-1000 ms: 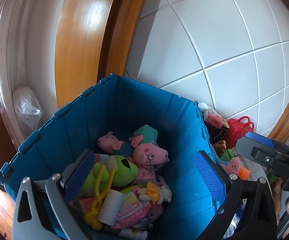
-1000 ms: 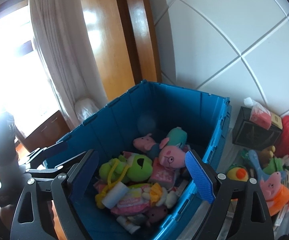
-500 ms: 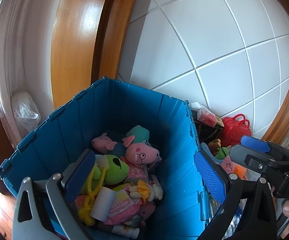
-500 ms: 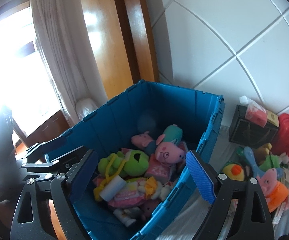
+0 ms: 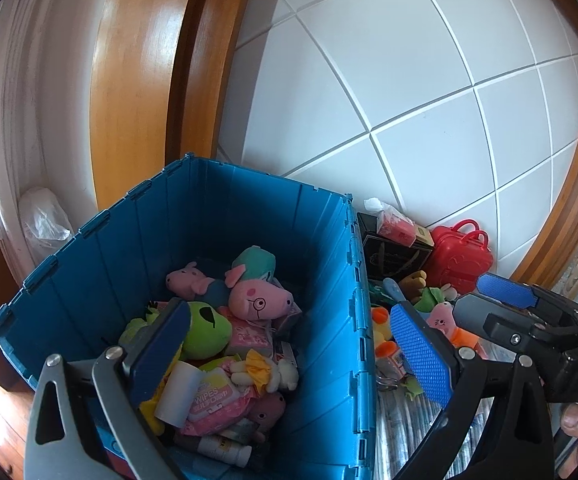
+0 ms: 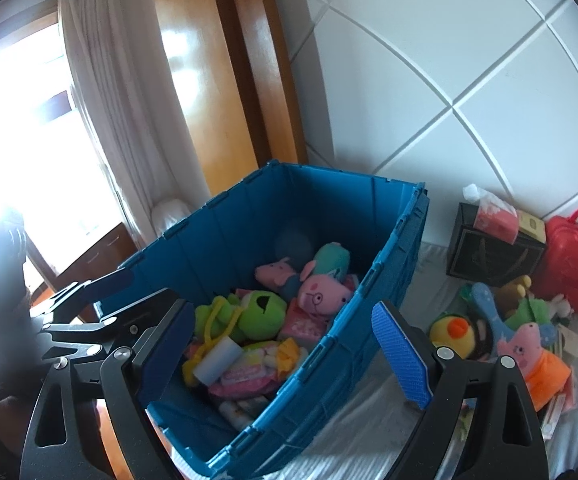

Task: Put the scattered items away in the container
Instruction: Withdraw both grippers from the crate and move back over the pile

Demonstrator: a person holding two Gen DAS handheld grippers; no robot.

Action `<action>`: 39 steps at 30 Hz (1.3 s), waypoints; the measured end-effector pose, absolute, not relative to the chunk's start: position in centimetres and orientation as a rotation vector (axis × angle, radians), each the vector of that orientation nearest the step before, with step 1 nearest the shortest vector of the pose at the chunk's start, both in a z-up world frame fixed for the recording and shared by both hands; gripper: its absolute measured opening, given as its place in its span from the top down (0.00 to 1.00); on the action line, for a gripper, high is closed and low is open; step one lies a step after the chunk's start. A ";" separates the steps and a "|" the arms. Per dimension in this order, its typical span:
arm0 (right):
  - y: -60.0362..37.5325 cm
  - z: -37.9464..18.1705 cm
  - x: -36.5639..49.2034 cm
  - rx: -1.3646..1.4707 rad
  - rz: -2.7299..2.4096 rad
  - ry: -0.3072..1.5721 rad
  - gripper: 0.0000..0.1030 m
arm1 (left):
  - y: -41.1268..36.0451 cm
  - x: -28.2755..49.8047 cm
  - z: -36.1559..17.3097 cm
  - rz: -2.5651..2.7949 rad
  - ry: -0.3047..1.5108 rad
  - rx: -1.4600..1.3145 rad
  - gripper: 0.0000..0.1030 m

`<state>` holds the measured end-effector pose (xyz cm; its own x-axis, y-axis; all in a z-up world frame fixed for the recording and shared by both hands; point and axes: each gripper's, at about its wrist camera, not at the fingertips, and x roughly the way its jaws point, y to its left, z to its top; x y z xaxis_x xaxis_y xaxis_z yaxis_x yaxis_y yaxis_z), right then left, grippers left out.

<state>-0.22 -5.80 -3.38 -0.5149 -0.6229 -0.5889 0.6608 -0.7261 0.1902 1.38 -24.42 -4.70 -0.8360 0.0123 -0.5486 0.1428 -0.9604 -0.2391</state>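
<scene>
A blue plastic crate (image 5: 321,360) (image 6: 353,344) holds several plush toys, a wipes pack (image 5: 213,400) and a white roll. My left gripper (image 5: 289,352) is open and empty above the crate's near right side. My right gripper (image 6: 285,344) is open and empty, over the crate's near right wall; it also shows at the right of the left wrist view (image 5: 489,296). Scattered items lie right of the crate: a pink pig plush in orange (image 6: 529,352), a yellow duck plush (image 6: 449,330), a green plush (image 6: 529,310) and a brown plush (image 6: 515,286).
A black tissue box (image 6: 489,248) and a red toy case (image 6: 573,256) stand against the white tiled wall (image 6: 469,80). A wooden door frame (image 6: 225,60) and white curtain (image 6: 109,100) rise behind the crate. The items lie on a pale striped cloth (image 6: 369,420).
Both grippers have pulled back and swung right, so the crate looks smaller and more of the scattered pile shows. Both stay open and empty.
</scene>
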 end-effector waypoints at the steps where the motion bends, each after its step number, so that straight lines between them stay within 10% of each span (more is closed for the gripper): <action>1: -5.4 -3.3 -0.2 0.837 -2.233 0.072 0.12 | -24.1 1.4 -4.7 -2.918 0.417 0.876 0.01; 39: 12.1 -6.1 -1.1 0.921 -2.313 -0.005 0.12 | -7.6 -0.4 -6.4 -2.979 0.358 0.997 0.01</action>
<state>-1.15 12.08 -6.05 -0.5491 -0.5654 -0.6155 0.5627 -0.7946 0.2280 -0.43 -7.60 -6.36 -0.8009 0.0906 -0.5918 0.0523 -0.9741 -0.2199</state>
